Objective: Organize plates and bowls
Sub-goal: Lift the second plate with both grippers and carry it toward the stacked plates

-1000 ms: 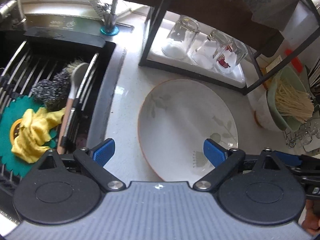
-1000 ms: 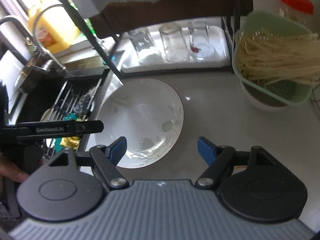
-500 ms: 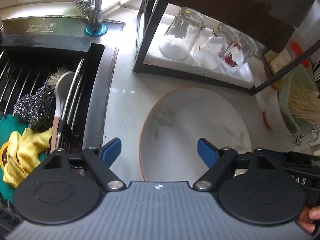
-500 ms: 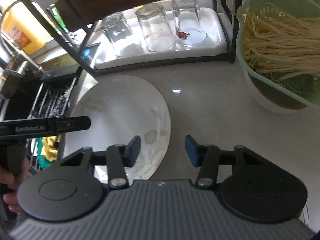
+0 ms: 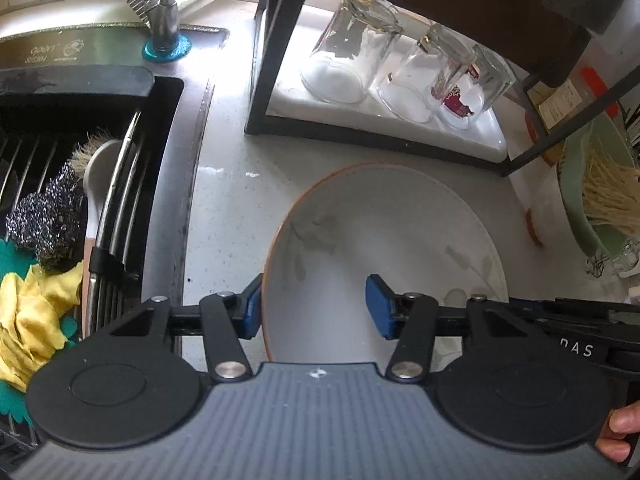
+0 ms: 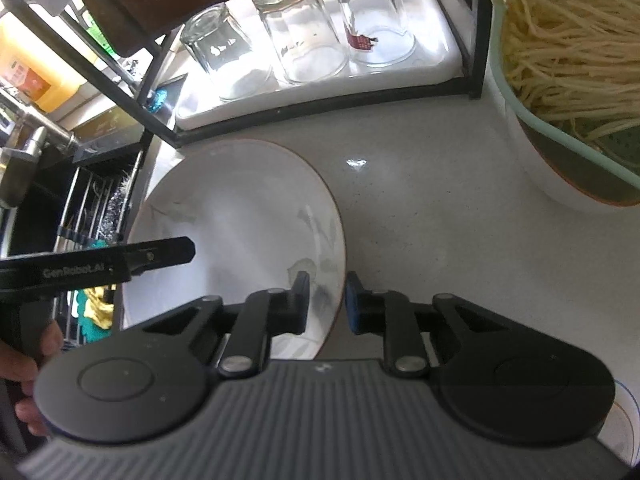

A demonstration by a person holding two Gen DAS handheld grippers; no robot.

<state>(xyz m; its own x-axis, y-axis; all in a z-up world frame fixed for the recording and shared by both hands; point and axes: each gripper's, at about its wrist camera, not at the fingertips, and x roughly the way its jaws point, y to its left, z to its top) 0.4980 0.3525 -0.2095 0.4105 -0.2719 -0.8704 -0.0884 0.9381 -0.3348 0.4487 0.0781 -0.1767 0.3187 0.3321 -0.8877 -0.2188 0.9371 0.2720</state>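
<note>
Just behind plate (image 5: 384, 240), rack frame (image 5: 360, 140) with glasses (image 5: 352, 64)

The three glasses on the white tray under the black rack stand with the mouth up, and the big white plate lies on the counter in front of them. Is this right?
Not quite. In the right wrist view the three glasses stand upside down, mouths on the white tray and bases upward. The rest holds: they sit under the black rack, and the big white plate lies on the counter in front of them.

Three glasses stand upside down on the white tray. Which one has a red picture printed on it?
The glass at the right end of the row, nearest the green strainer. The middle glass and left glass show no red.
</note>
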